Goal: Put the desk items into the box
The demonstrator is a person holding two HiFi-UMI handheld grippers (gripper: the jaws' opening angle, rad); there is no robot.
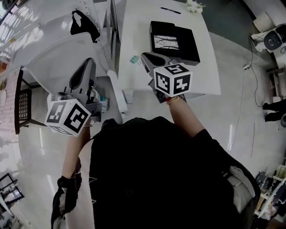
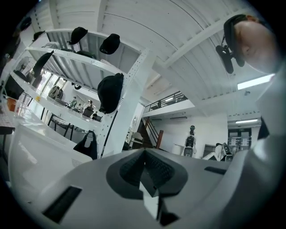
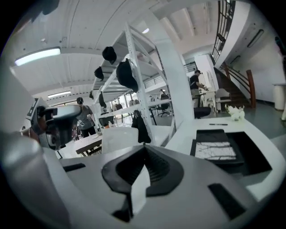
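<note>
We hold two claws, left claw and right claw, both clenched on nothing, we count one black box on the white counter, just beyond our right claw, one pen near the far edge

Bright, even indoor light; heavy fisheye bend in every view.
A long white ceiling light strip glows up-left of the right gripper; a second strip glows up-right of the left gripper. The glossy white desk top glares ahead of the right gripper. Gripper bodies nearest the lens are soft; corners vignette to black.
</note>
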